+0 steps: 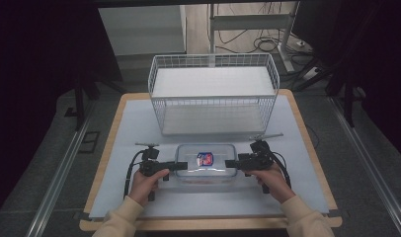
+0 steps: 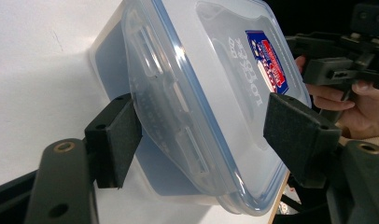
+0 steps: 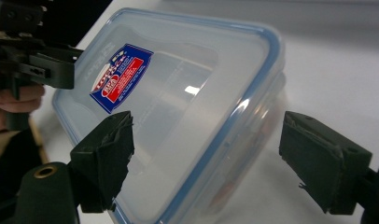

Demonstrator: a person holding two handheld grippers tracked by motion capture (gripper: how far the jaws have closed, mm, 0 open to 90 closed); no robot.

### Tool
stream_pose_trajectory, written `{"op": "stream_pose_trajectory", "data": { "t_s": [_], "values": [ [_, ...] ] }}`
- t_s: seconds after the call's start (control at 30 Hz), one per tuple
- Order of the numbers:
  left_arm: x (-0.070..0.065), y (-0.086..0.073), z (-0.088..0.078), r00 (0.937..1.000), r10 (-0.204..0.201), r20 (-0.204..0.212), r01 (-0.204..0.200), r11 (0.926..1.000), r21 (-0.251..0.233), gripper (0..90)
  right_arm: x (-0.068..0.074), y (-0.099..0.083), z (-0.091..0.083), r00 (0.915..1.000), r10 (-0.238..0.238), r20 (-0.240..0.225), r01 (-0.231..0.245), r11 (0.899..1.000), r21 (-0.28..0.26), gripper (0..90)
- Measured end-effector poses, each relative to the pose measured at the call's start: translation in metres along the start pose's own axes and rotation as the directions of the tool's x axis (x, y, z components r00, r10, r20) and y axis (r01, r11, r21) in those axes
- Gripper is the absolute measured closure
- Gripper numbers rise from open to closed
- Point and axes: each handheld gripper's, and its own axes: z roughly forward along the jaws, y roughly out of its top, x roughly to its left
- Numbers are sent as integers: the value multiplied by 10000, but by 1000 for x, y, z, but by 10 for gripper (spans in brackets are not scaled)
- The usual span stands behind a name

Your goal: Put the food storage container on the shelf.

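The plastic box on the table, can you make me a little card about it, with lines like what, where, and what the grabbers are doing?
what: clear plastic box with a blue-rimmed lid and a red and blue sticker
where: on the white table cover, in front of the wire basket
left gripper: jaws open around the box's left end, one pad at its side
right gripper: jaws open around the right end, not pressing
lid: on

Bright, evenly lit table amid dark surroundings; soft close-range blur, slight glare.
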Motion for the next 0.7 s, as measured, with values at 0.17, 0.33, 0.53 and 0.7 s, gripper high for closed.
{"op": "stream_pose_trajectory", "data": {
  "t_s": [0.17,0.33,0.53,0.7],
  "values": [
    [0,0,0,10000,6,-1,-6,10000,3,280,-3,0,8,9985,356,-421,-344,9990,287,182],
    [0,0,0,10000,-3,-2,3,10000,6,281,-6,0,8,9947,874,-549,-862,9960,247,234],
    [-1,-1,0,10000,2,-24,-2,10000,-43,282,-9,-1,2,9918,1053,-729,-1044,9944,164,318],
    [-2,-2,-1,10000,33,-67,-33,9999,-112,288,-13,-2,0,9870,1313,-924,-1313,9913,58,359]
  ]
}}
